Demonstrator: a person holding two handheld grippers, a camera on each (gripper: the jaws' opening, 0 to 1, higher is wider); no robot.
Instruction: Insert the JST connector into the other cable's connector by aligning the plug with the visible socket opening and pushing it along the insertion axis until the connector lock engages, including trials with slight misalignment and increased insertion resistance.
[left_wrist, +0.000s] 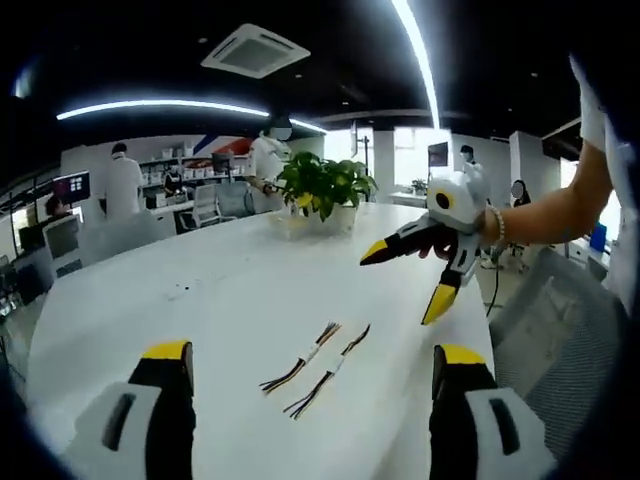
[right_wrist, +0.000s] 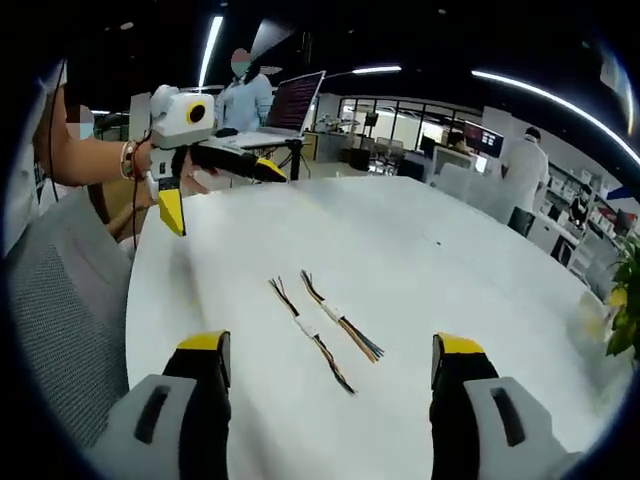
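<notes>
Two cables are lying on the white table (left_wrist: 200, 270): one cable (left_wrist: 303, 357) and a second cable (left_wrist: 330, 372) just beside it, each with a pale connector around its middle and loose coloured wires fanning at the ends. In the right gripper view the same pair is showing as two strands side by side. Two grippers are showing: the left gripper (right_wrist: 215, 175) and the right gripper (left_wrist: 408, 283), each with two yellow-tipped jaws standing apart. One potted plant (left_wrist: 322, 190) is sitting at the far end of the table. One laptop (right_wrist: 295, 105) is standing open at the far left edge.
</notes>
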